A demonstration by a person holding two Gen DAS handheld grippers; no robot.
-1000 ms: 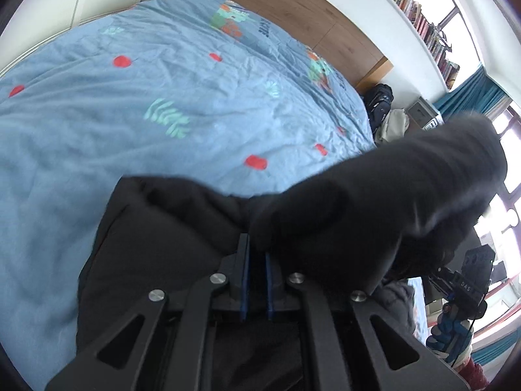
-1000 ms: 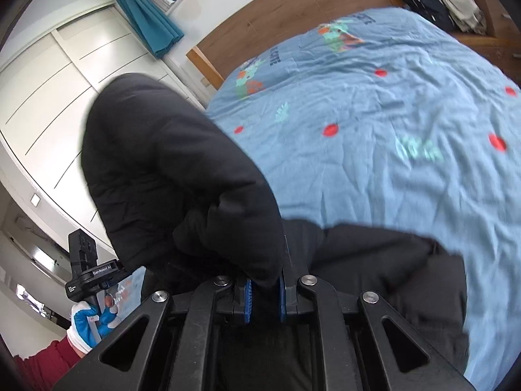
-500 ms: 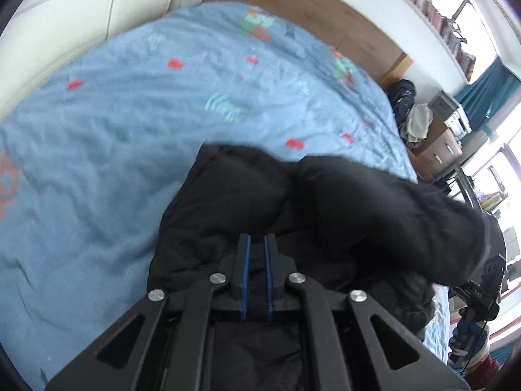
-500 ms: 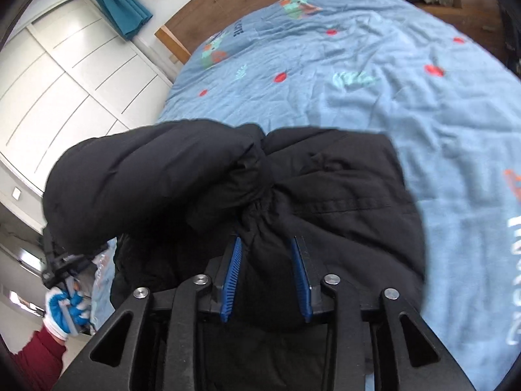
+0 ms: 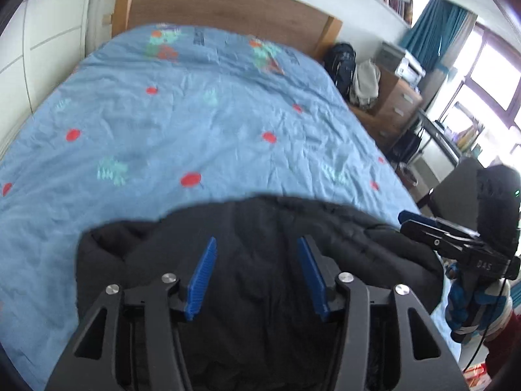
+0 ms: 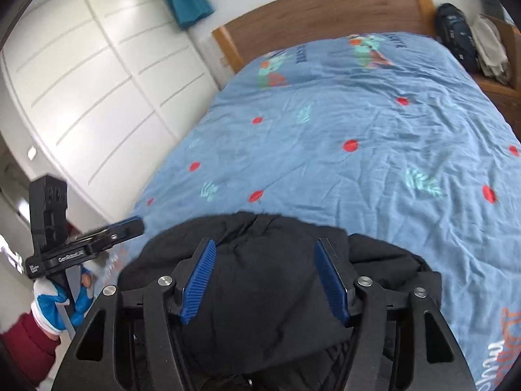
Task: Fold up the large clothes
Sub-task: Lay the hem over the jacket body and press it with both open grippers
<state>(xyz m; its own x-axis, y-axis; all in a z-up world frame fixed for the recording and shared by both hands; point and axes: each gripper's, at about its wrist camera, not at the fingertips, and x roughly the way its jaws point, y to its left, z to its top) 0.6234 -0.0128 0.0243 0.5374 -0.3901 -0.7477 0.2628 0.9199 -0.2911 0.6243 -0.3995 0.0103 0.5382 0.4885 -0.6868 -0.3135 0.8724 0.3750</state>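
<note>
Both tools gape wide and grip nothing: the left tool (image 5: 257,260) and right tool (image 6: 262,267) hover just above the black jacket (image 5: 260,228), bundled at lower centre of each frame on the bed (image 5: 195,114), its long axis running left-right.

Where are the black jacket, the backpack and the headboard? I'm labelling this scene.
black jacket (image 5: 260,277): left wrist view, on the padded fabric between the open gripper's fingers.
backpack (image 6: 457,37): right wrist view, on its dark blue front.
headboard (image 5: 228,16): left wrist view, on the wooden panel's middle.
</note>
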